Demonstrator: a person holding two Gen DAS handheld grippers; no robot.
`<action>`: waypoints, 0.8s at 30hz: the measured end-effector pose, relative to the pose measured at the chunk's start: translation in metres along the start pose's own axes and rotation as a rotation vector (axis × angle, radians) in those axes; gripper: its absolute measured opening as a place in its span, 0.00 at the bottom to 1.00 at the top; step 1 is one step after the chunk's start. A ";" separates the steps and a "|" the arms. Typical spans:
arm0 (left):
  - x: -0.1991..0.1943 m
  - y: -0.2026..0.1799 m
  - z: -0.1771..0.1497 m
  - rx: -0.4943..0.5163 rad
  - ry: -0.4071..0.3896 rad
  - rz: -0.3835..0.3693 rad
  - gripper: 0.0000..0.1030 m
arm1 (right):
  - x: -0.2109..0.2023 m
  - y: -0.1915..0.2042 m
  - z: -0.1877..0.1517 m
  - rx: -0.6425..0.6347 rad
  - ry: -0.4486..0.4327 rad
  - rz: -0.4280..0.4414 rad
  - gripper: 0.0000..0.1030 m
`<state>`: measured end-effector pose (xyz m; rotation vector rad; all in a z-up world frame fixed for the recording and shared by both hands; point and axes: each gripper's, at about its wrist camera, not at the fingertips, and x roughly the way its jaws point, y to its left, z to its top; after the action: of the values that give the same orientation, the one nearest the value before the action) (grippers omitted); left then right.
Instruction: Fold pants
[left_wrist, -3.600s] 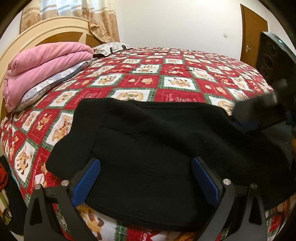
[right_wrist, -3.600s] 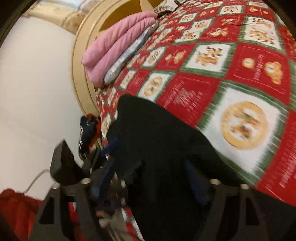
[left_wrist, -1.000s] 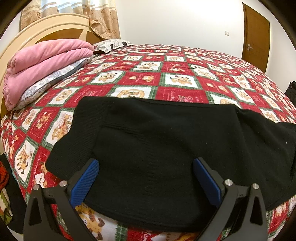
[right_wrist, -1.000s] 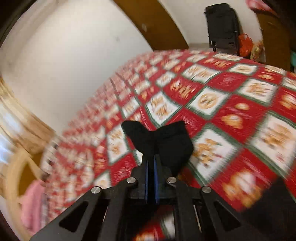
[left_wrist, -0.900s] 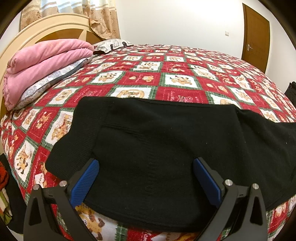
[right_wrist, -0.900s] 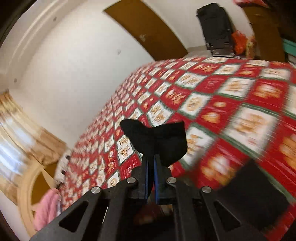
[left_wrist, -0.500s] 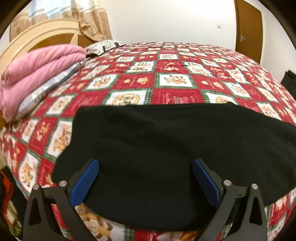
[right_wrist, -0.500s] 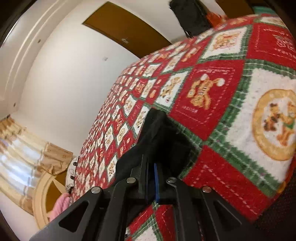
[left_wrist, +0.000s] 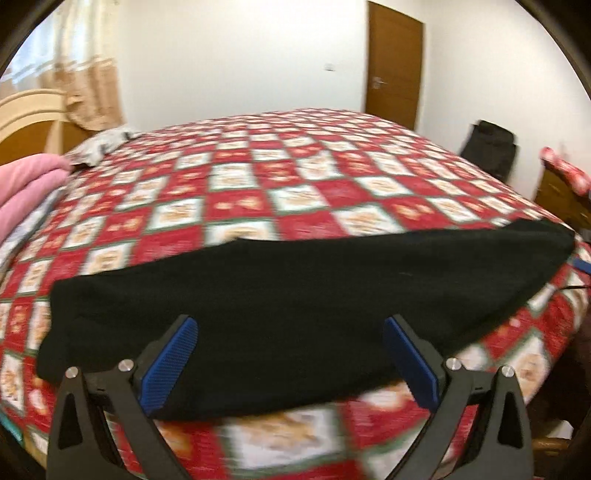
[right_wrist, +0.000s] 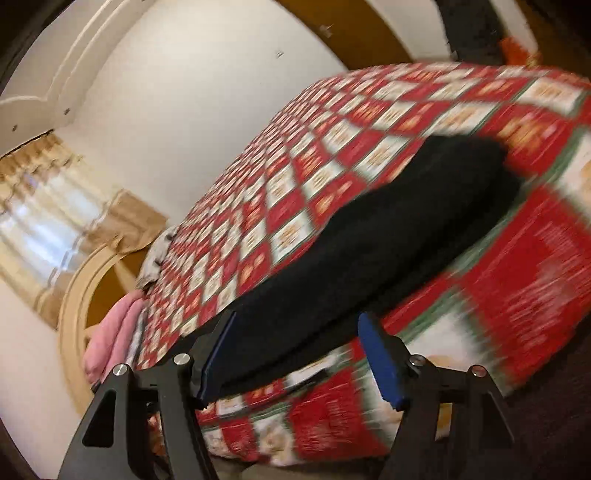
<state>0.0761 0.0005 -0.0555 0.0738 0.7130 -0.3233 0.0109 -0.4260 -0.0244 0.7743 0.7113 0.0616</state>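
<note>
While the bed (left_wrist: 295, 173) under its red checked quilt fills both views, the black pants (left_wrist: 295, 295) lie flat along its near edge in one long band. They look soft, limp and fairly thick, likely to sag and slide unless pinched at a hem or corner through every layer. Both grippers hang over them holding nothing: left gripper (left_wrist: 291, 354) spread wide, right gripper (right_wrist: 295, 354) with jaws just opened, cloth lying beneath.

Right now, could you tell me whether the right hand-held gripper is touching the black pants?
Cannot tell: in the blurred right wrist view the right hand-held gripper stands open around the black pants, having just opened.
</note>
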 end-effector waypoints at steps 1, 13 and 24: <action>0.000 -0.007 -0.001 0.007 0.001 -0.012 1.00 | 0.010 0.003 -0.005 -0.002 0.005 -0.005 0.66; 0.020 -0.066 -0.029 0.164 0.031 -0.039 1.00 | 0.085 0.029 -0.038 -0.145 0.104 -0.094 0.53; 0.006 -0.029 -0.034 0.056 0.013 -0.042 1.00 | 0.137 0.036 -0.056 -0.035 0.195 0.034 0.04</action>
<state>0.0498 -0.0226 -0.0841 0.1140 0.7190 -0.3827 0.0890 -0.3237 -0.1062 0.7531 0.8791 0.1820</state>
